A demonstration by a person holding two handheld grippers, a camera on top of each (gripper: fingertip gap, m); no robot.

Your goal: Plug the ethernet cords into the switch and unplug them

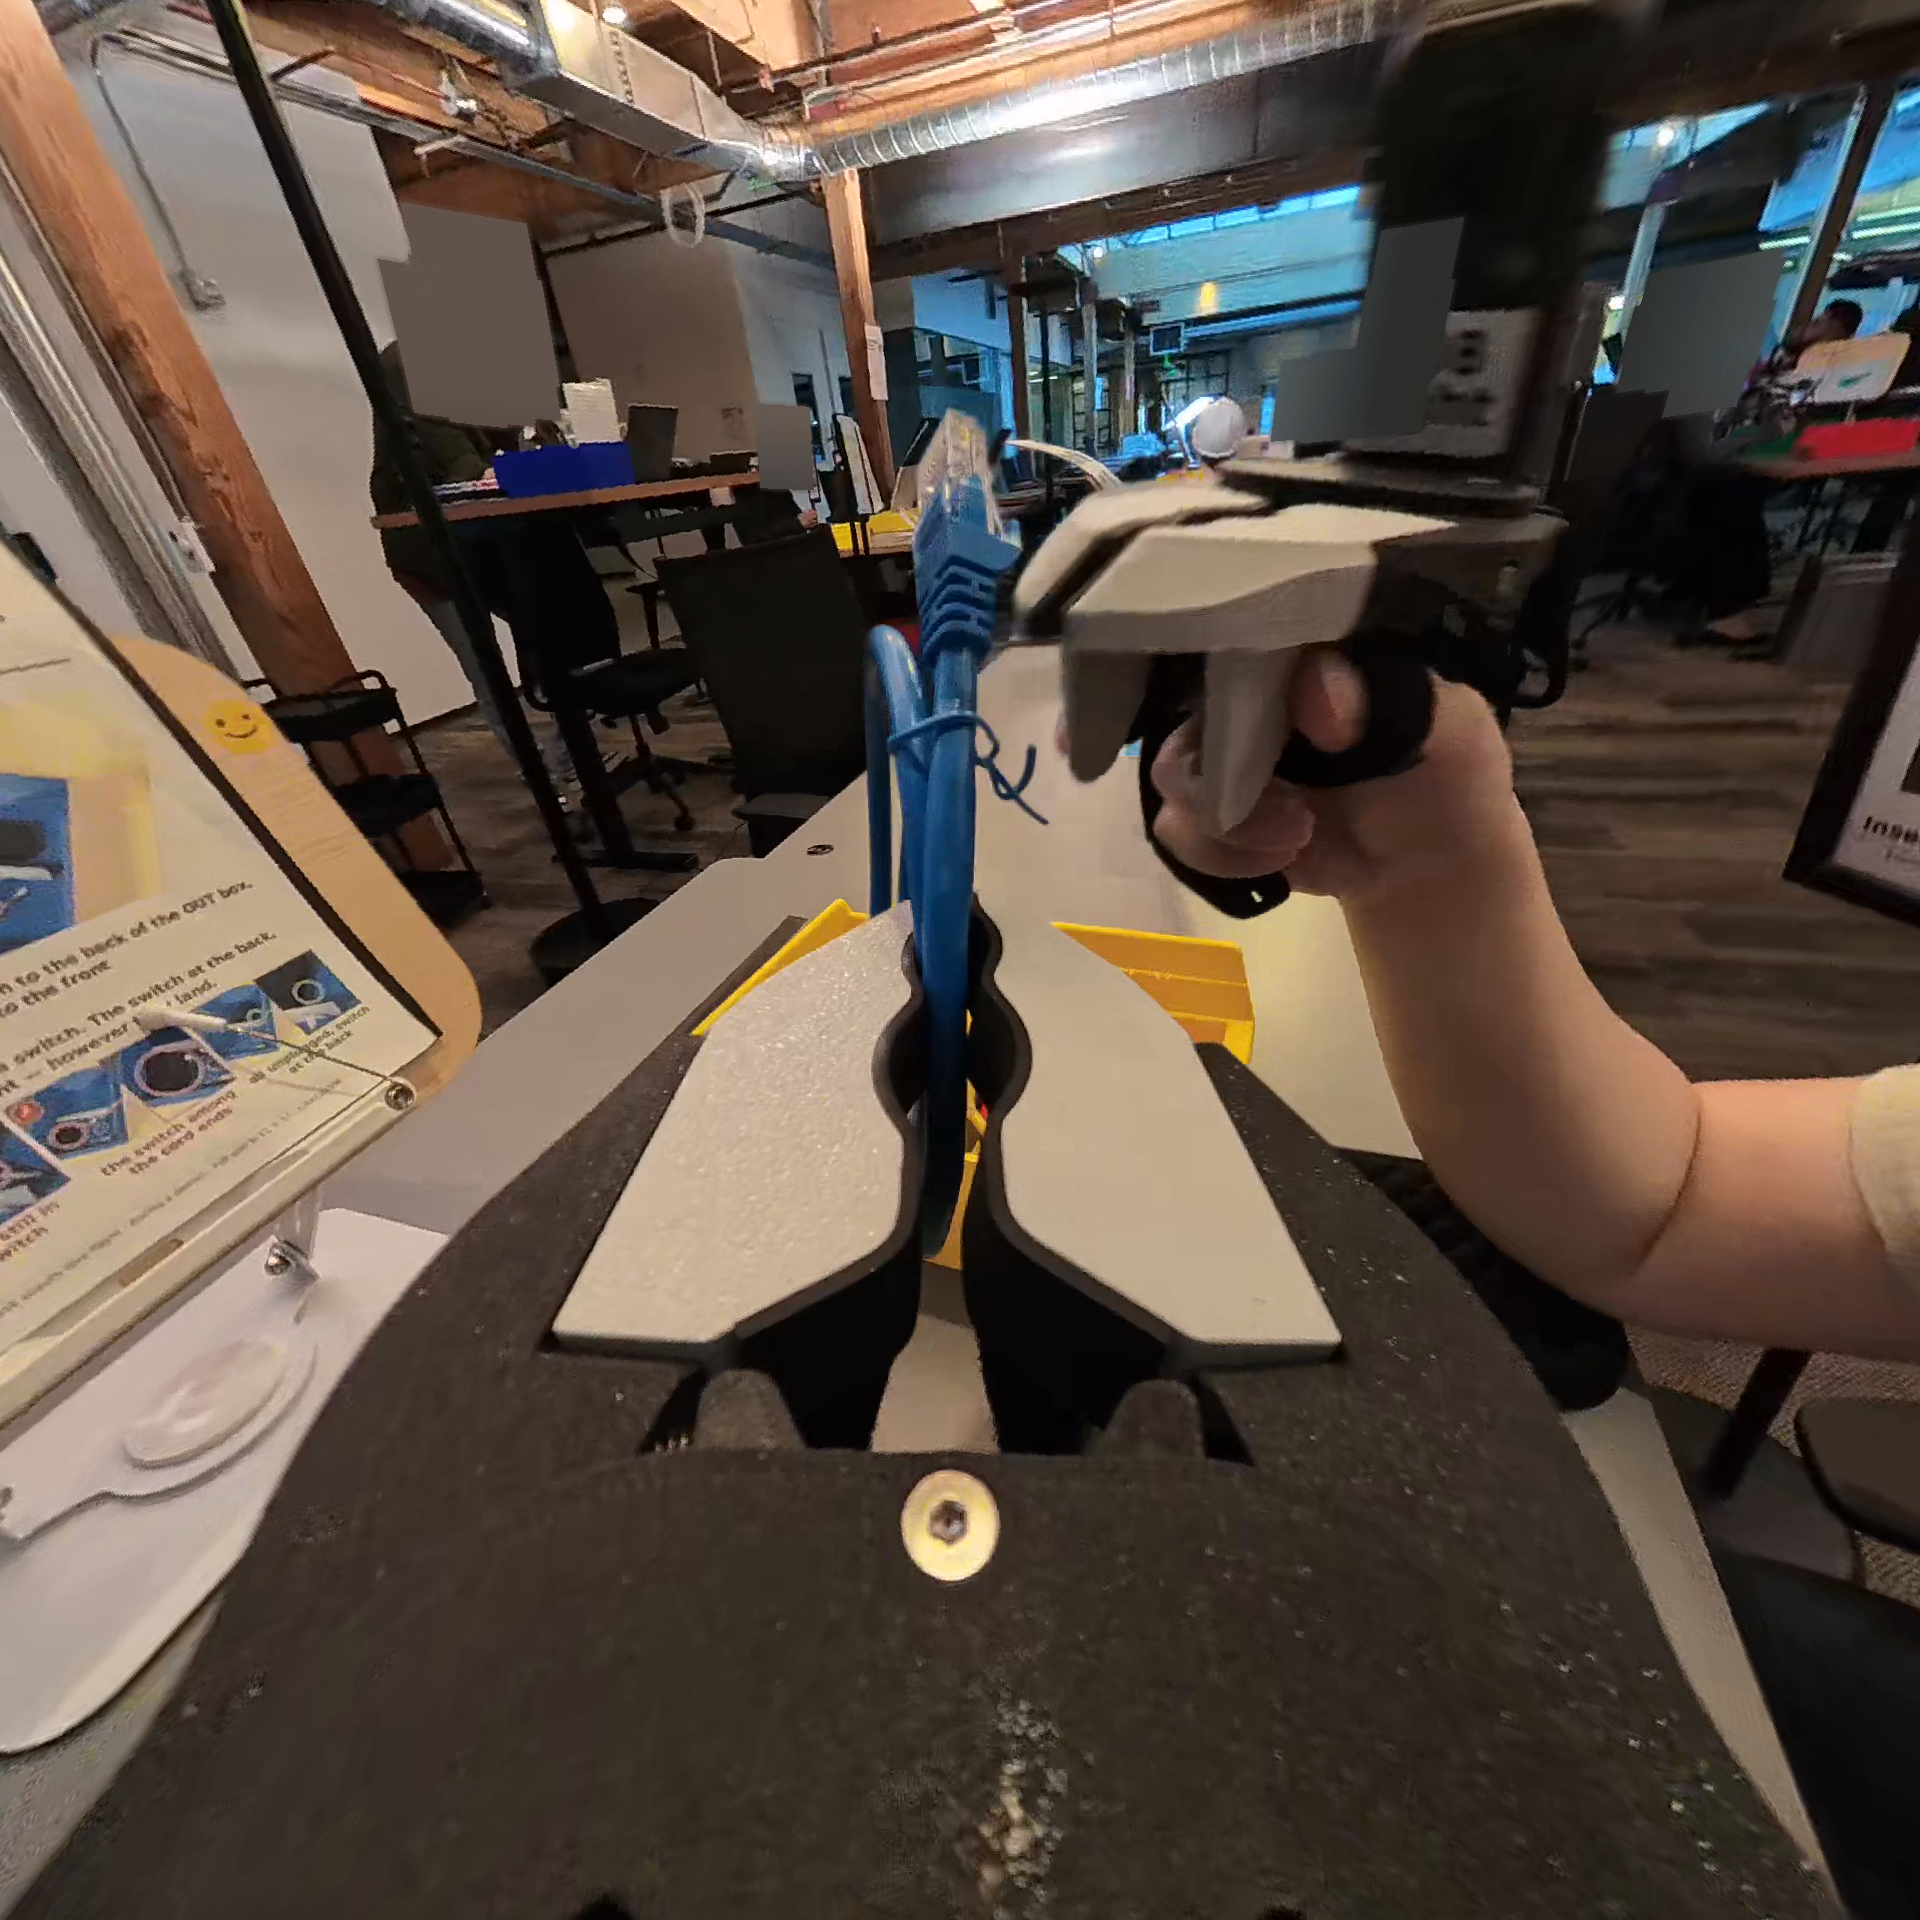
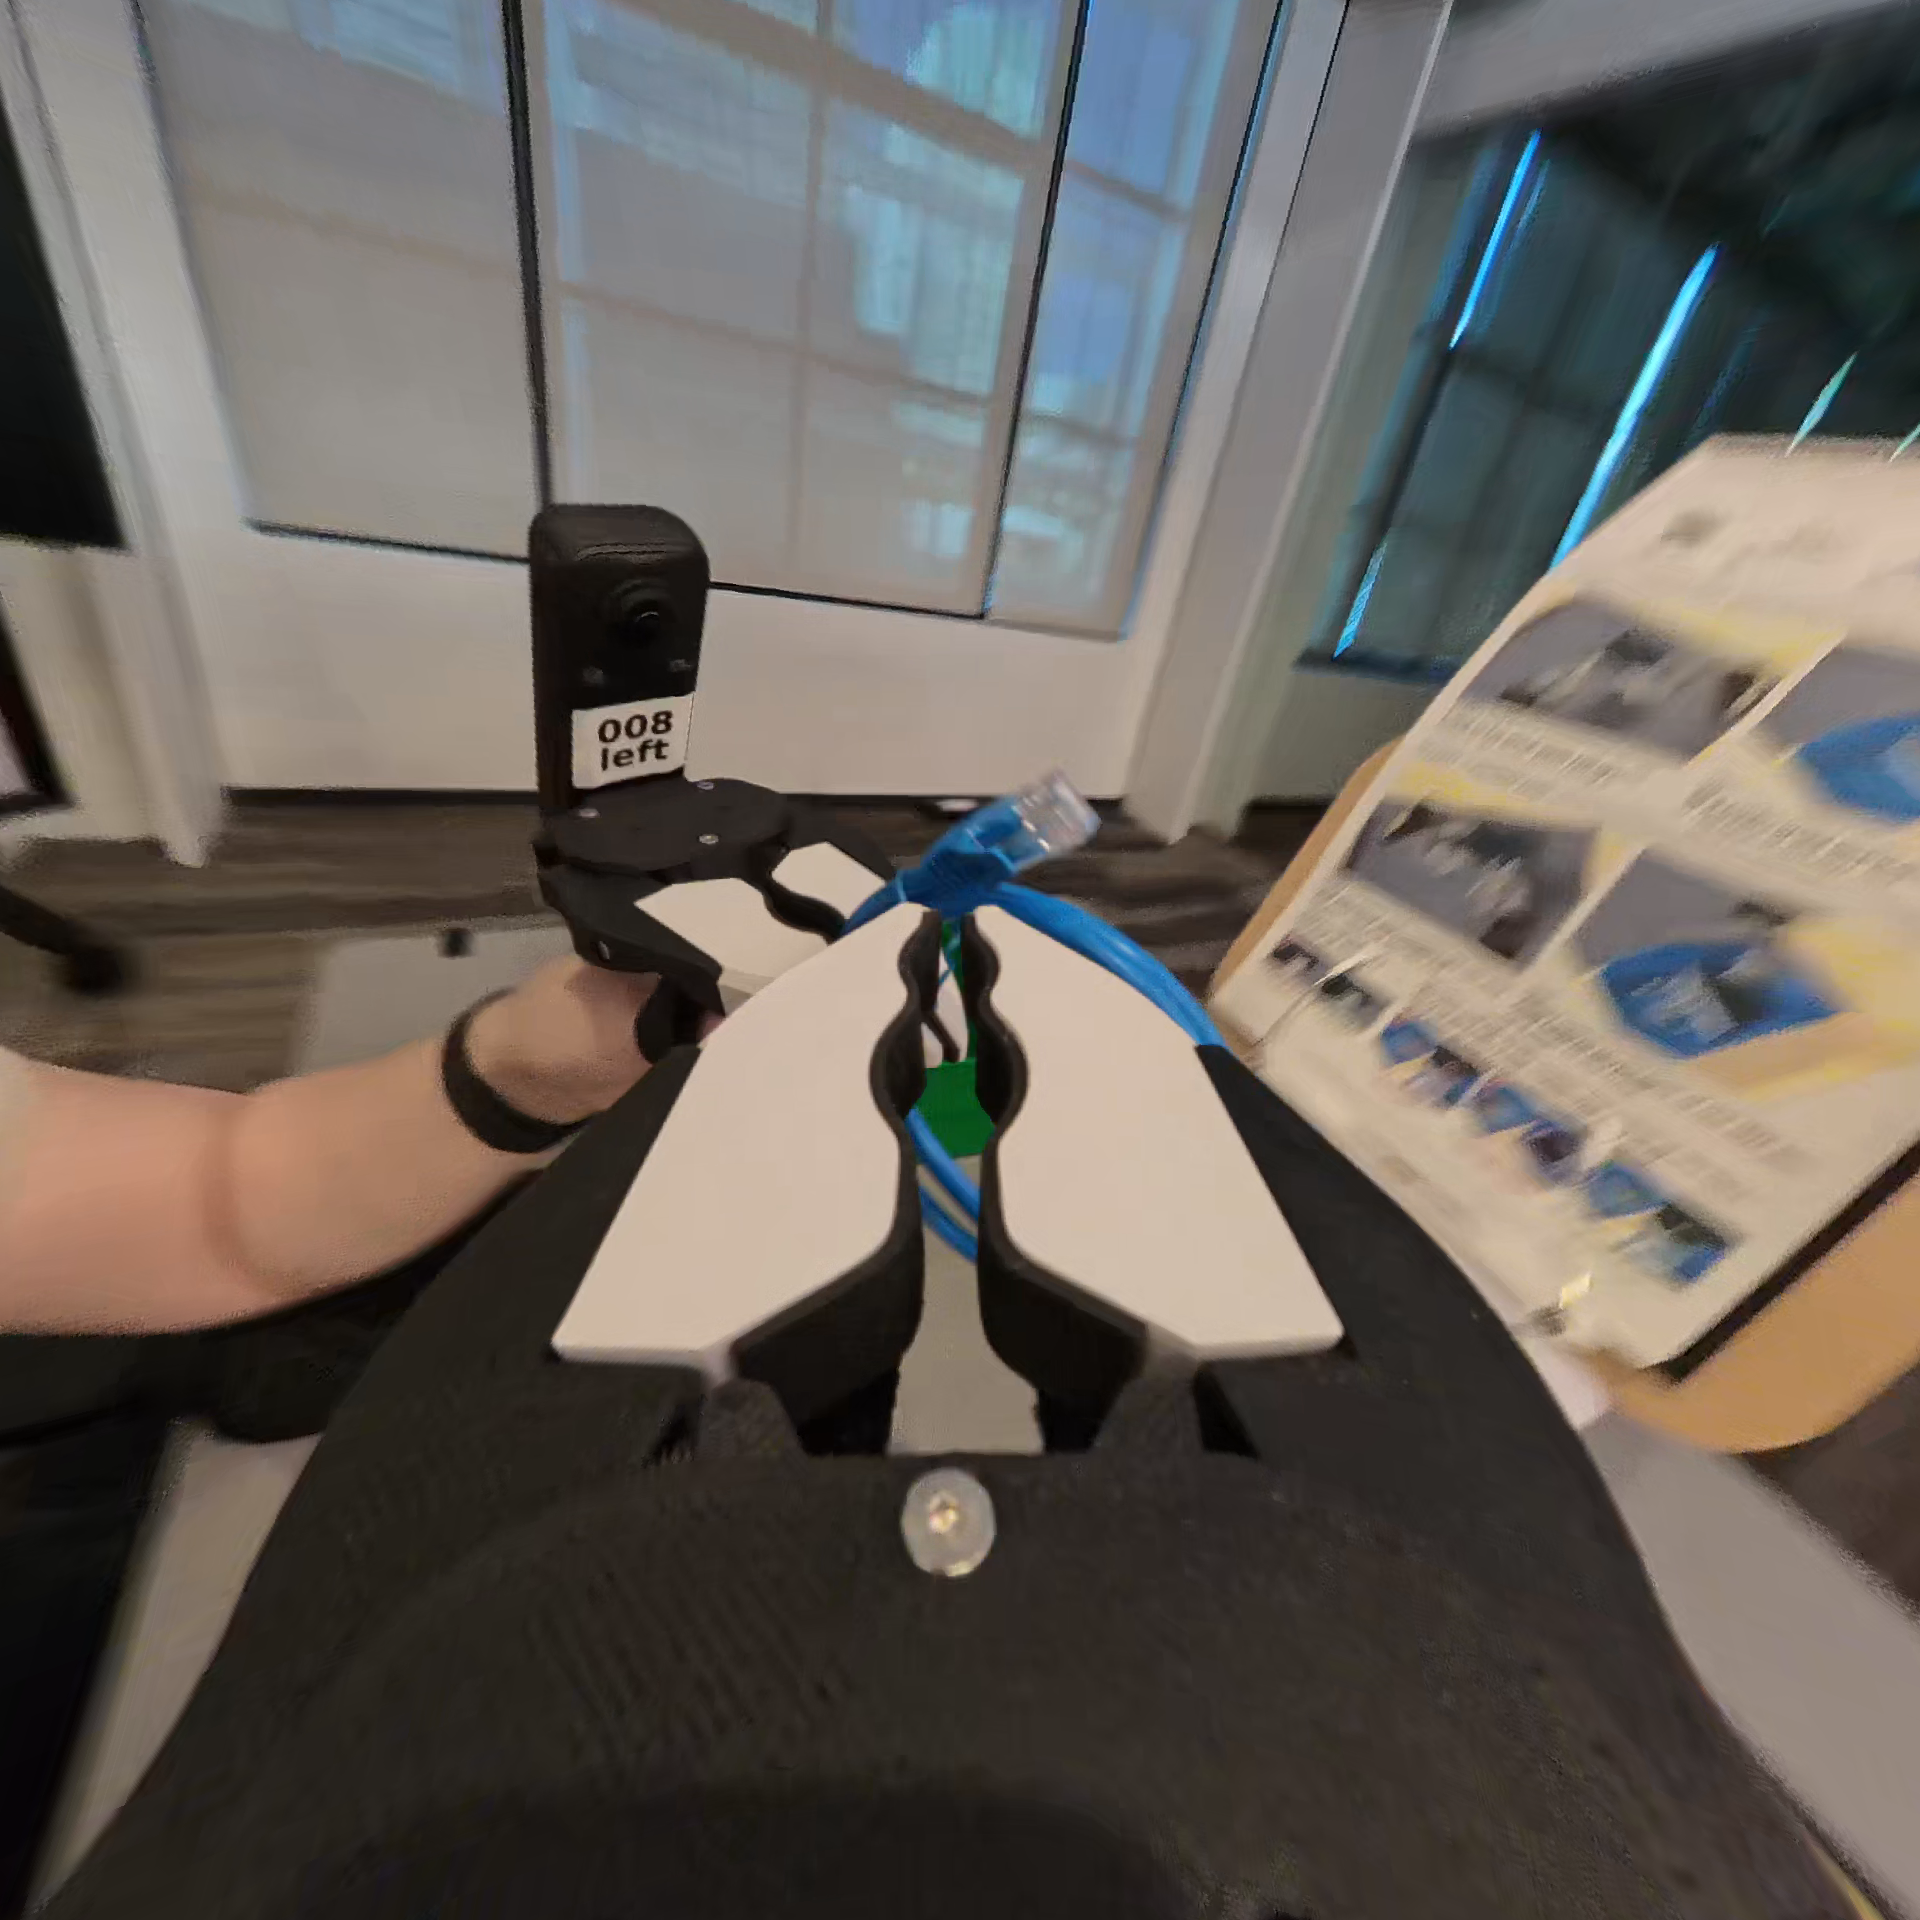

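Two handheld tools are in view, the left tool (image 1: 945, 935) and the right tool (image 2: 945, 925), each with two fingers. One bundled blue ethernet cord (image 1: 940, 831) shows one clear plug (image 1: 961, 447) and one thin blue tie (image 1: 997, 764). One yellow bin (image 1: 1164, 971), one instruction board (image 1: 156, 997), one desk (image 1: 644, 956).

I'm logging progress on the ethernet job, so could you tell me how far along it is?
Early, it seems. The left gripper is clamped on a bundled blue ethernet cord, its clear plug raised in the air, connected to nothing. The right gripper is nearly shut at the plug's boot. No switch is visible in either view, so all plugging and unplugging looks still ahead.
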